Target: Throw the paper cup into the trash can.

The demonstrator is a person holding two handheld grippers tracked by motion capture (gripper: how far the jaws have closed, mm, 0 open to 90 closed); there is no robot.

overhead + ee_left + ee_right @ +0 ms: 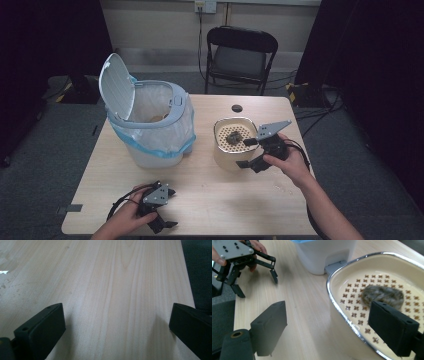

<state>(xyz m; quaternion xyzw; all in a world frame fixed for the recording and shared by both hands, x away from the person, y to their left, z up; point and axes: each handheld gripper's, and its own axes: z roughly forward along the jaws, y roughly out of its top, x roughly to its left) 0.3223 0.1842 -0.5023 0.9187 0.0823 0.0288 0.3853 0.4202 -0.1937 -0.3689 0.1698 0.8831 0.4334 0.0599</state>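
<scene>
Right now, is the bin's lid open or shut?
Open. The lid stands tipped up at the left of the white bin, so the bag-lined inside shows from above.

Blurred grey-brown lump (383, 296) in the strainer basket (342, 280), unidentifiable

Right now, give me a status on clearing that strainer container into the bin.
Done: the bin stands lined, lid up. In hand: the right tongs are open astride the near rim of the cream strainer container, one jaw inside, one outside, not yet closed. The left tongs rest open on the table. Left: the brownish clump lies on the perforated insert, not yet emptied into the bin.
</scene>
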